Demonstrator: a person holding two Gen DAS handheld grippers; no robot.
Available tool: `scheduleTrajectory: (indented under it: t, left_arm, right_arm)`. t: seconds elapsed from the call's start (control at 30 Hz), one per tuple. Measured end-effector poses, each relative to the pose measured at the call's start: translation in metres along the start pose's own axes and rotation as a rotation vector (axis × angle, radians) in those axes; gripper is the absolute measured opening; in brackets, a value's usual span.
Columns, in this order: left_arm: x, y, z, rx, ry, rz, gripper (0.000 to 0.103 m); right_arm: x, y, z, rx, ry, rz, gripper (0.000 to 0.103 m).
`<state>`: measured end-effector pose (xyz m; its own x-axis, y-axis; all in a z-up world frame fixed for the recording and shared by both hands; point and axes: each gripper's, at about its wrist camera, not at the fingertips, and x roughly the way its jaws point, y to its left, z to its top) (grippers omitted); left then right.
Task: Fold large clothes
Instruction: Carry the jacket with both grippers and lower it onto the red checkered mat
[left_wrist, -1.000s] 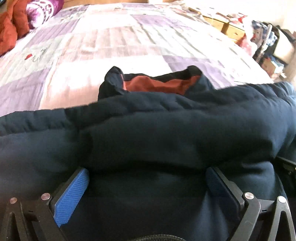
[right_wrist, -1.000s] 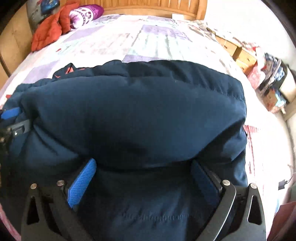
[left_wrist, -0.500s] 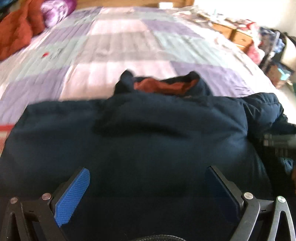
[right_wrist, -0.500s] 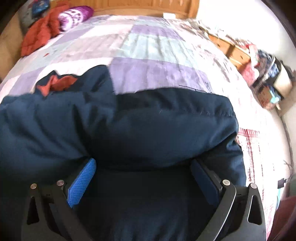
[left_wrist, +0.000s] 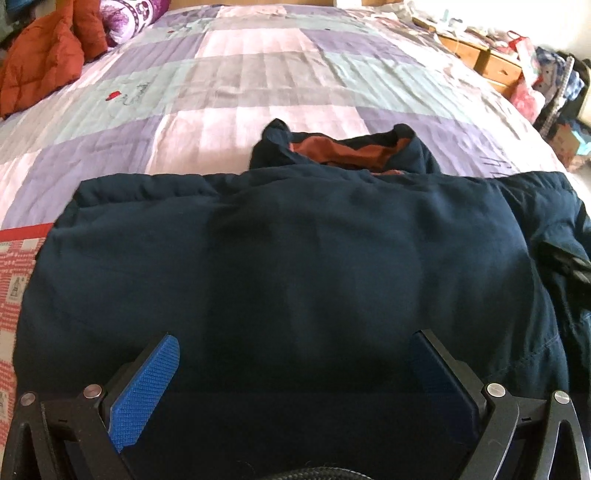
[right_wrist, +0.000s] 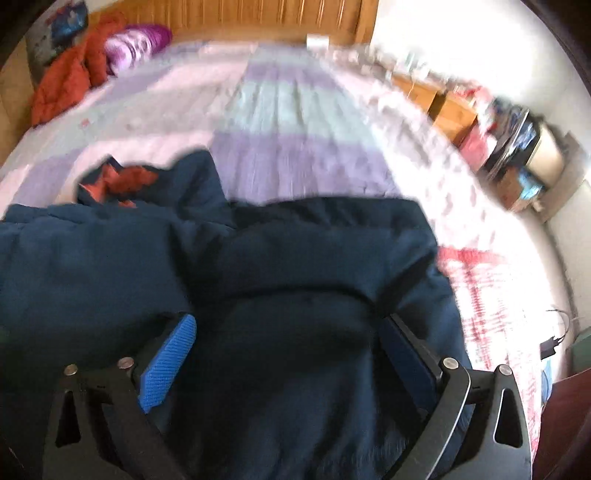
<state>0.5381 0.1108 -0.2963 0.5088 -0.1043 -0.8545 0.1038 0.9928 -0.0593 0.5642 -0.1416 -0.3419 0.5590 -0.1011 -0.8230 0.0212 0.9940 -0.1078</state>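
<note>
A navy padded jacket (left_wrist: 314, 251) lies folded across the near part of the bed, its collar with orange lining (left_wrist: 343, 149) sticking out at the far edge. In the left wrist view my left gripper (left_wrist: 295, 338) hovers over the jacket's near side, open, blue pads wide apart with only flat fabric under them. The right wrist view is blurred. It shows the jacket (right_wrist: 295, 258) bunched in a thick fold, with my right gripper (right_wrist: 288, 321) open over its right end. The orange lining (right_wrist: 122, 181) peeks out at the left.
The jacket rests on a patchwork quilt (left_wrist: 266, 77) in purple, green and pink. An orange padded garment (left_wrist: 40, 55) and a purple pillow (left_wrist: 129, 14) sit at the far left. Wooden drawers (left_wrist: 491, 66) and clutter (right_wrist: 517, 147) line the bed's right side.
The jacket's raised fold has dropped and now lies flatter on the bed. Both grippers have pulled back and up from it, and more quilt shows beyond the collar.
</note>
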Motion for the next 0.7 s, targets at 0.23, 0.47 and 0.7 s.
scheduleTrajectory:
  t: [0.23, 0.47, 0.7]
  left_arm:
    - [0.056, 0.026, 0.027, -0.055, 0.064, -0.031, 0.103]
    - [0.057, 0.123, 0.058, -0.205, 0.082, 0.165, 0.102]
    - [-0.044, 0.084, -0.013, -0.084, -0.081, 0.041, 0.102]
  right_arm:
    - [0.026, 0.022, -0.006, -0.095, 0.059, 0.106, 0.103]
    - [0.049, -0.132, 0.018, 0.246, 0.144, -0.123, 0.103]
    - [-0.066, -0.078, -0.044, 0.068, -0.095, 0.071, 0.102]
